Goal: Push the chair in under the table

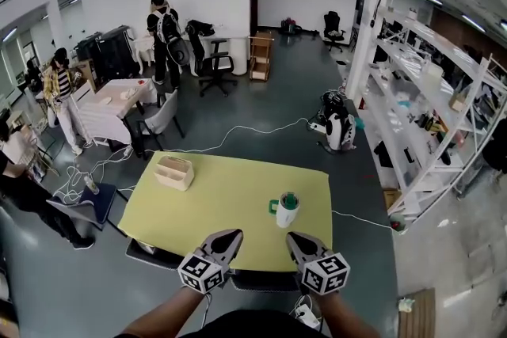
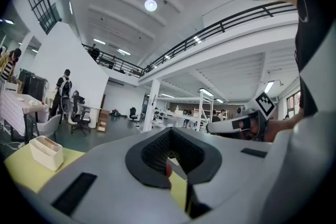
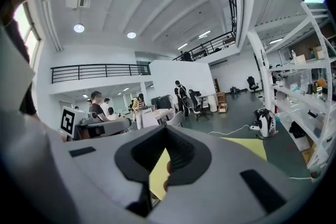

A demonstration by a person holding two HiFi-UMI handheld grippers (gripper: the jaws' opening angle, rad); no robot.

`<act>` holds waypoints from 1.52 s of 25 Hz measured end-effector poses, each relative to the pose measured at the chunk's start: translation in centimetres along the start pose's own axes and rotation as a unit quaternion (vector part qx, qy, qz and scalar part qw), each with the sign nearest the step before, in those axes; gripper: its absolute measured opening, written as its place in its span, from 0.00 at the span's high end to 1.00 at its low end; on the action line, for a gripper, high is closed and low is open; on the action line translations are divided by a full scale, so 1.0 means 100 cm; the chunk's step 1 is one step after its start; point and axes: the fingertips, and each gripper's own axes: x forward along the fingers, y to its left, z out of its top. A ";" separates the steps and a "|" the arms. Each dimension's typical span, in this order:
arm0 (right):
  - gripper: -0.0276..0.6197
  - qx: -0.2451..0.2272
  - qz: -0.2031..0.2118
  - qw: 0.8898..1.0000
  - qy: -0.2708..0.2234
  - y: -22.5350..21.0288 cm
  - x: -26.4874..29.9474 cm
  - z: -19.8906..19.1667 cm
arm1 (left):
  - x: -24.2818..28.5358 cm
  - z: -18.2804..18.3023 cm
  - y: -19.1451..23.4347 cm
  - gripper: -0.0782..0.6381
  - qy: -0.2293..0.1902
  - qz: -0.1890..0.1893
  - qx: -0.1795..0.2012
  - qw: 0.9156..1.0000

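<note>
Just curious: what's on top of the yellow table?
On the yellow table: a pale box at its far left and a white cup with a green lid. The lid hides the cup's contents.

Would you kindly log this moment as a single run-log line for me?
left claw: shut, empty | right claw: shut, empty | table: mug, box on top

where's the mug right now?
Head view: the mug stands on the yellow table, right of centre in its near half, just beyond the right gripper.
</note>
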 end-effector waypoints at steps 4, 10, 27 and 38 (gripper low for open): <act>0.94 -0.015 0.005 1.000 -0.014 0.011 -0.003 0.013 | -0.002 0.016 -0.010 0.88 -0.017 -0.010 0.008 1.000; 0.94 -0.023 0.004 0.999 -0.027 0.019 -0.005 0.023 | -0.006 0.020 -0.007 0.88 -0.018 -0.011 -0.004 1.000; 0.94 -0.029 -0.007 0.999 -0.029 0.021 -0.008 0.021 | -0.005 0.018 -0.009 0.88 -0.015 -0.012 -0.010 1.000; 0.94 -0.018 -0.007 0.999 -0.029 0.027 -0.008 0.019 | -0.015 0.022 -0.008 0.88 -0.024 -0.009 -0.014 1.000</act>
